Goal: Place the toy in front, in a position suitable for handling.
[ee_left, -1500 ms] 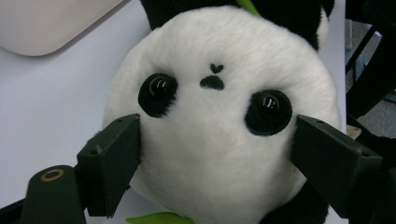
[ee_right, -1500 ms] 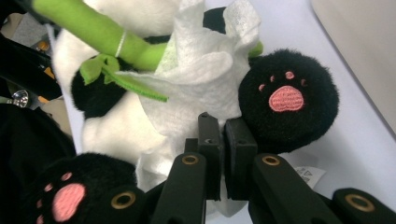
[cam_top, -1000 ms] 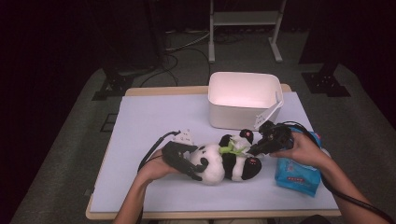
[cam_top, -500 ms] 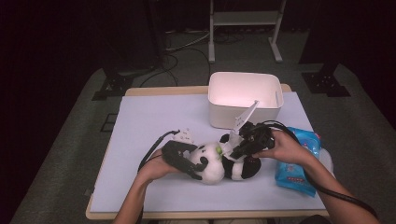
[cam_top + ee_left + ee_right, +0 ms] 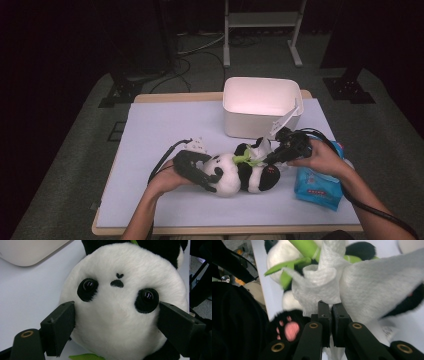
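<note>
- Our right hand-held gripper (image 5: 329,315) has its jaws pinched tight on a white wet wipe (image 5: 319,287), which bunches up against the belly of the plush panda (image 5: 372,285); in the high view the same right hand-held gripper (image 5: 275,155) sits at the toy's middle, near its green bamboo sprig (image 5: 246,160).
- Our left hand-held gripper (image 5: 115,327) stands wide with a jaw on each side of the panda's head (image 5: 120,302), at the cheeks just under the eyes; we judge it steadies the toy rather than squeezes it hard.
- The panda lies on its back on the lilac worktop (image 5: 165,130), head toward our left hand, feet toward the right.
- We take the step in hand to be wiping the panda's front while the other hand pins it.
- The next move, as we judge it, calls for dragging the wipe across the fur with light pressure and keeping the head braced so the toy does not slide.
- The bamboo sprig lies right in the wipe's path and could snag it.
- Farther out, a blue pack of wipes (image 5: 317,187) lies just beside our right hand, and a white bin (image 5: 260,107) stands behind the panda, near but apart.
</note>
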{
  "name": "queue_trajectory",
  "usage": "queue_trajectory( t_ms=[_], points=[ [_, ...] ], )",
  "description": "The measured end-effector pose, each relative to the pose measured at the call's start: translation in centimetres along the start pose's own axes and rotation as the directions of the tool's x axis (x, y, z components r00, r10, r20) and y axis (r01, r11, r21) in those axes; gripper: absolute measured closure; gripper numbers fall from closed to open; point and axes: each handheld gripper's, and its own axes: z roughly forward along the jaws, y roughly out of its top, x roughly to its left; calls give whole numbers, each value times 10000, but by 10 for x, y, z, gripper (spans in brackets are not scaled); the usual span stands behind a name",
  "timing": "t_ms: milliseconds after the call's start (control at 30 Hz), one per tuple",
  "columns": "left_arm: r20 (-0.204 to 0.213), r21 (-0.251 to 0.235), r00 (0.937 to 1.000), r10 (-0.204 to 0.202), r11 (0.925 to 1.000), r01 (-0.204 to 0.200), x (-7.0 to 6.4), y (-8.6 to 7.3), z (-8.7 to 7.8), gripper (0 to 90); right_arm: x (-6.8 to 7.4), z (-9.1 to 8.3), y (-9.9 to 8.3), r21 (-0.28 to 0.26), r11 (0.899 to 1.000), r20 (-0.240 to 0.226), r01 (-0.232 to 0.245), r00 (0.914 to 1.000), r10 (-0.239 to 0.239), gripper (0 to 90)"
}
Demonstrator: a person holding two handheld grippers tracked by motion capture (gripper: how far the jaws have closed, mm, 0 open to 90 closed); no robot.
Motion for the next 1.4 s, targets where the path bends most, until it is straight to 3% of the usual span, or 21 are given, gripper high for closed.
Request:
queue_trajectory(
  t_ms=[133,333,633,733,967,1400],
  points=[
    [49,29,10000,-31,10000,31,1,0,0,159,1,-11,-5,-237,9997,64,20,10000,-19,859],
    [0,63,10000,-11,10000,11,1,0,0,159,15,-16,5,-415,9975,53,564,9984,-562,859],
    [36,14,10000,-40,10000,40,2,0,0,159,42,6,45,46,9881,-309,1536,9877,-1534,859],
    [18,29,10000,-28,10000,28,1,0,0,159,44,17,56,297,9826,-284,1835,9828,-1827,859],
    [38,-22,10000,18,10000,-18,-1,1,-2,151,39,35,60,807,9829,-62,1653,9862,-1653,864],
    [113,-198,9999,-8,9998,10,3,-3,-7,124,13,29,55,478,9934,-2,1039,9946,-1040,870]
  ],
)
